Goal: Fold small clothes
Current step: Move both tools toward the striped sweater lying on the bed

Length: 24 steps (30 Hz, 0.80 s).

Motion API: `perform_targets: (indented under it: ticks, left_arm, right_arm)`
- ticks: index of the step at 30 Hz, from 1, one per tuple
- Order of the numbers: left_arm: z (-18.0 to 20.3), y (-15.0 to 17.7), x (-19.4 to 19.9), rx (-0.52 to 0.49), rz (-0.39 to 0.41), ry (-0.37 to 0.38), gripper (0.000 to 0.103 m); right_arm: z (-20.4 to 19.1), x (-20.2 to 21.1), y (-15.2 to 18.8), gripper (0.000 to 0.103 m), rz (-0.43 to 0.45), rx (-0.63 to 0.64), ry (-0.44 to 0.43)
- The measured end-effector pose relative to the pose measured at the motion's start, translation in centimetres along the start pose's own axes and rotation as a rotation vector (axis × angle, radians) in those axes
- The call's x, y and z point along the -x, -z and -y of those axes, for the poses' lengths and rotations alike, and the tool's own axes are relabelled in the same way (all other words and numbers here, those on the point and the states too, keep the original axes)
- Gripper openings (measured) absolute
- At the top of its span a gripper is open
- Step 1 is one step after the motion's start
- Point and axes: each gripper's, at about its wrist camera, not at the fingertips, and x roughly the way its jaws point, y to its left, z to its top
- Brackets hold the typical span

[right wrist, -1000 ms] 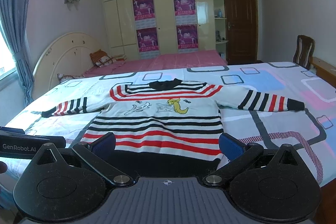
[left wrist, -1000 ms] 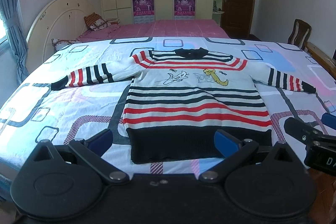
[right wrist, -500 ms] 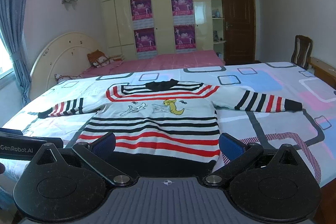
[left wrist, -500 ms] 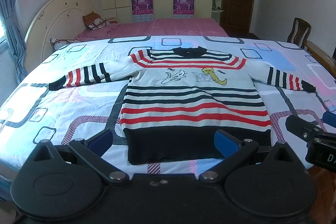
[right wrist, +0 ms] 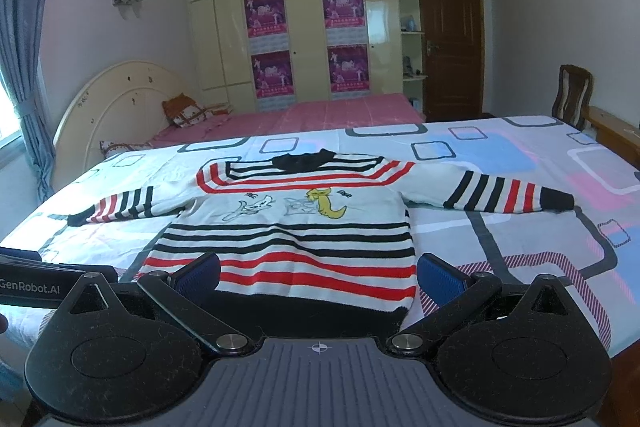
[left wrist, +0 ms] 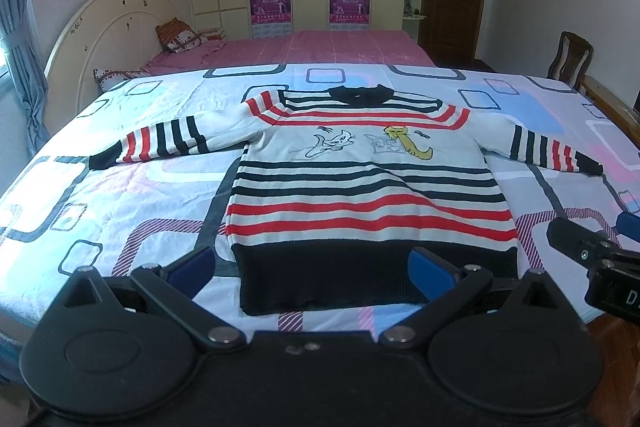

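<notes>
Sweater (left wrist: 368,187) lay flat, face up, on the patterned bedspread (left wrist: 120,195), both sleeves spread out sideways, black hem toward the near bed edge. Left gripper (left wrist: 310,269) hovered at the hem, jaws spread wide, holding nothing. Right gripper (right wrist: 320,273) hovered likewise over the hem's right part, jaws wide apart and empty. Wardrobe (right wrist: 304,27) stood behind.

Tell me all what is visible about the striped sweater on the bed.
The sweater looks knitted: white with black and red stripes, black collar, cuffs and hem band, cartoon figures on the chest. It lies flat and unfolded, front up, both sleeves spread sideways, hem toward the cameras, on the patterned bedcover. Neither gripper holds it.
</notes>
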Motion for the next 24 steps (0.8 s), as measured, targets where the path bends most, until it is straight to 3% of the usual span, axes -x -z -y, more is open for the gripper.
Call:
perform_targets:
  ticks: [24]
  left_arm:
    - [0.1,-0.7,-1.9,0.005,-0.038,0.018,0.103]
  right_arm:
    - [0.6,-1.4,-0.4,0.103,-0.022,-0.007,0.031]
